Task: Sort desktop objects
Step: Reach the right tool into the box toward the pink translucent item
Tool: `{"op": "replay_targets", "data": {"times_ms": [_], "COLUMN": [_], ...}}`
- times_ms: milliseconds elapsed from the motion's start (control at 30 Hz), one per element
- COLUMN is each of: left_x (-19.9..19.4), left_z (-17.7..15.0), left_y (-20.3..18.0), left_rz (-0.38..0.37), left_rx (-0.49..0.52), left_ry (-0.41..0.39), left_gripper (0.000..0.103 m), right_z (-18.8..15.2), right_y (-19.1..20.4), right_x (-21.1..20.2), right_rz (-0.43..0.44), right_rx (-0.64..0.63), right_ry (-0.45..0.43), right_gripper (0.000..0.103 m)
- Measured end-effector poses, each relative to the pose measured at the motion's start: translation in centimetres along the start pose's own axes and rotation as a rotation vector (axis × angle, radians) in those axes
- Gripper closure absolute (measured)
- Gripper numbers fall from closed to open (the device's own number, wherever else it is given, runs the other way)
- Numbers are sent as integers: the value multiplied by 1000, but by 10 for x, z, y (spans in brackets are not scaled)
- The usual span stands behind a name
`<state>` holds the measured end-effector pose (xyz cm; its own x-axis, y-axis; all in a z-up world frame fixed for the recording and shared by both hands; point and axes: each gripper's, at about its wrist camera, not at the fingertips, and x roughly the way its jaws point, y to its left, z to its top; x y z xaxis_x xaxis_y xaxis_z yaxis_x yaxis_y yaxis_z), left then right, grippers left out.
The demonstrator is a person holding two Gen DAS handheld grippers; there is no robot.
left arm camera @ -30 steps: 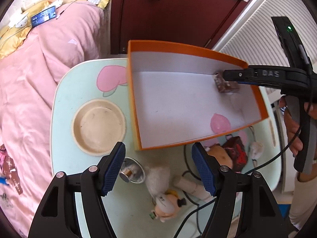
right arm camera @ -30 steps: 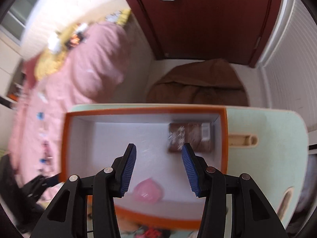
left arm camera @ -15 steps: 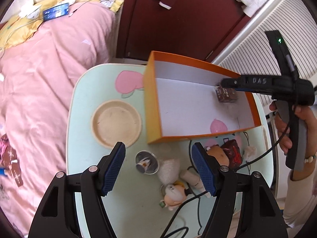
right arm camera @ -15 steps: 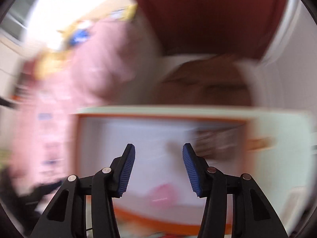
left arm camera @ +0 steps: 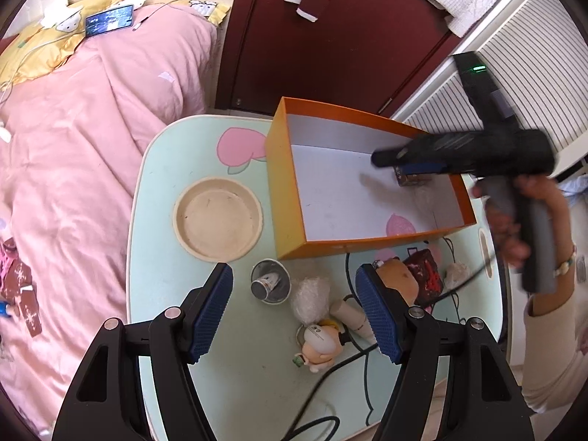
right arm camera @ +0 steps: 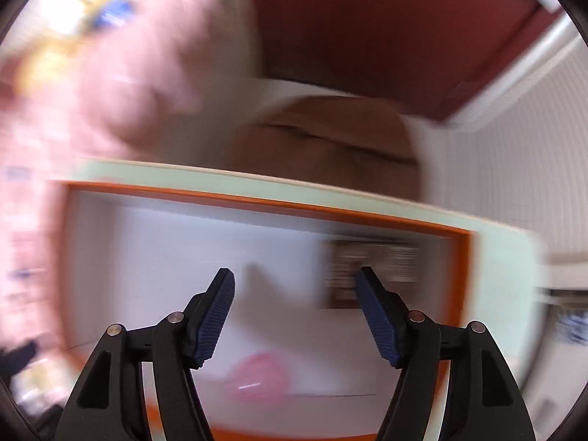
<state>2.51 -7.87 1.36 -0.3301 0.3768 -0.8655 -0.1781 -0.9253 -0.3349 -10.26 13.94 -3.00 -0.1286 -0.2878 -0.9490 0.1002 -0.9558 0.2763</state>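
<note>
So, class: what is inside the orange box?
The orange box holds a brown packet near its far corner and a pink item by the near wall. The right gripper, opening, covers part of the packet.

An orange box (left arm camera: 332, 246) with a white inside stands on a mint-green table (left arm camera: 154, 257) printed with pink hearts; beside the box, a beige plate (left arm camera: 218, 217).

Matt orange cardboard box (left arm camera: 371, 198), glossy mint table (left arm camera: 158, 228), soft pink cloth quilt (left arm camera: 81, 139), possibly paper plate (left arm camera: 218, 219)
</note>
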Motion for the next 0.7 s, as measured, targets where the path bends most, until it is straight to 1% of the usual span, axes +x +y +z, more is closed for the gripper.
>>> {"op": "replay_targets", "data": {"times_ms": [33, 67, 100, 167, 200, 300, 333, 367, 400, 467, 500, 533, 567, 600, 633, 667, 700], "left_x": [-1, -1, -2, -1, 0, 2, 2, 3, 3, 3, 3, 3, 3, 3, 3, 3, 4], "left_z": [0, -1, -1, -2, -2, -3, -3, -4, -4, -4, -5, -5, -6, -6, -6, -7, -8], "left_y": [1, 2, 3, 5, 6, 5, 4, 4, 3, 1, 2, 2, 2, 2, 2, 3, 4], "left_rz": [4, 5, 4, 0, -3, -6, -10, -14, -17, -20, -20, -21, -21, -22, -22, -21, -19], "left_rx": [-3, -5, -11, -21, -24, -22, -20, -18, -15, -11, -12, -12, -13, -14, -14, -16, -18], "left_ry": [-3, -6, -8, -7, -7, -3, -3, -2, -1, 0, 0, 1, 1, 2, 2, 2, 3], "left_gripper": [33, 33, 33, 33, 33, 33, 33, 33, 33, 33, 33, 33, 33, 33, 33, 33, 33], "right_z": [1, 2, 4, 5, 6, 6, 5, 5, 6, 8, 8, 8, 7, 6, 5, 6, 5], "right_y": [-7, -15, -21, -28, -34, -43, -43, -43, -40, -30, -28, -24, -19, -16, -16, -19, -23], "right_x": [-7, -15, -24, -34, -36, -32, -28, -23, -21, -12, -5, -1, 3, 6, 4, 1, -2], "right_rz": [132, 163, 97, -83, -107, -101, -134, -180, -219, -326, -368, -364, -345, -294, -153, 41, 189], "right_rx": [45, 81, 93, 101, 115, 146, 142, 134, 121, 75, 51, 26, 0, -4, 18, 57, 98], "right_ry": [6, -14, -54, -102, -95, -31, -14, 0, 2, 17, 30, 45, 61, 68, 80, 104, 126], "right_gripper": [43, 43, 43, 43, 43, 43, 43, 46, 46, 46, 44, 39, 33, 33, 33, 38, 45]}}
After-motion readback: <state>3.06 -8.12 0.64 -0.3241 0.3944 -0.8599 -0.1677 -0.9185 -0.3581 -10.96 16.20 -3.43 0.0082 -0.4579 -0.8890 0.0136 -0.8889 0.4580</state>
